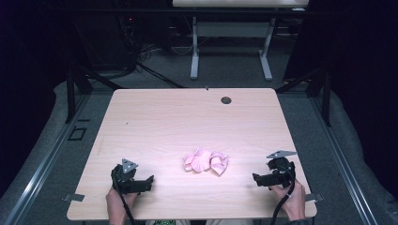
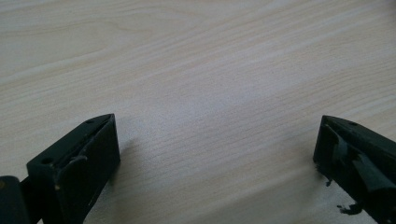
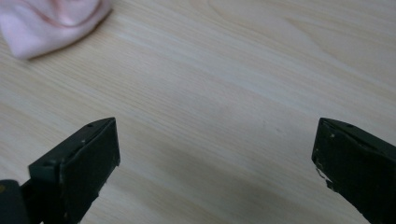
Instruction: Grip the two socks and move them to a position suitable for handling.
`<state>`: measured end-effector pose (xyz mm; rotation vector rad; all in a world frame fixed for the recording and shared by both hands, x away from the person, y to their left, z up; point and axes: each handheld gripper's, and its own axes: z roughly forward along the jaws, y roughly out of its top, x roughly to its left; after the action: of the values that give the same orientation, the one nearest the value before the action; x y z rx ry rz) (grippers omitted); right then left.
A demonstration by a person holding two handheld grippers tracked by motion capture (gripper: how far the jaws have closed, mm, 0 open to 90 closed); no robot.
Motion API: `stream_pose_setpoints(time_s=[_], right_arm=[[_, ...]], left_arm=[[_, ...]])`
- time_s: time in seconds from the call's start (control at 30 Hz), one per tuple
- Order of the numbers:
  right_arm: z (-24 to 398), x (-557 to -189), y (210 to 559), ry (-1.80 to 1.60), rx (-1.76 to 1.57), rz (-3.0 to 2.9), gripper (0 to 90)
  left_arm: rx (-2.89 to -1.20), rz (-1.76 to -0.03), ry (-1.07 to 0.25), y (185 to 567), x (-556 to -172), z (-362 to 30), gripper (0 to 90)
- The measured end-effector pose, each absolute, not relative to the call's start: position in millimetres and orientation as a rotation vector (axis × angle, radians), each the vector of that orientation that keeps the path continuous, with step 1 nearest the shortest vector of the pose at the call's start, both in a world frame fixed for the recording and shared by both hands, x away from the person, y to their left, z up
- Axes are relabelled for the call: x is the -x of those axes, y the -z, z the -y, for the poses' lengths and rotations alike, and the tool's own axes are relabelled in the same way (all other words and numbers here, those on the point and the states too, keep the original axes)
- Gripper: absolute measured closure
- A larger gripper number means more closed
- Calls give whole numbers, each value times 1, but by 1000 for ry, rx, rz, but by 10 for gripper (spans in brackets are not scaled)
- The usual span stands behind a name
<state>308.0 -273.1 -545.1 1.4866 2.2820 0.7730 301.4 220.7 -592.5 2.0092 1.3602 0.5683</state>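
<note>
High view, pink cloth [image 1: 206, 161] between left tool [image 1: 149, 178], right tool [image 1: 255, 178]

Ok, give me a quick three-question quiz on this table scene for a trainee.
1. True or false: the left gripper is shut on the pink cloth.
2. What lies between the two grippers on the wooden table?
3. The right gripper has its jaws: A) closed B) apart C) clamped on cloth.

Key: 1 false, its jaws stand apart over bare wood; 2 the crumpled pink cloth; 3 B.
</note>
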Motion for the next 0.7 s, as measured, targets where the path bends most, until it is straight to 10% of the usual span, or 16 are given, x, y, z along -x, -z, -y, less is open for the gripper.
stream_pose_setpoints(time_s=[0.4,0.7], right_arm=[[209,-350,514,-743,-1321,-2555,2],[148,-381,521,-635,-1175,-2698,173]], left_arm=[[-2010,-1360,-569,592,-301,-221,1],[-2010,-1361,-569,592,-301,-221,1]])
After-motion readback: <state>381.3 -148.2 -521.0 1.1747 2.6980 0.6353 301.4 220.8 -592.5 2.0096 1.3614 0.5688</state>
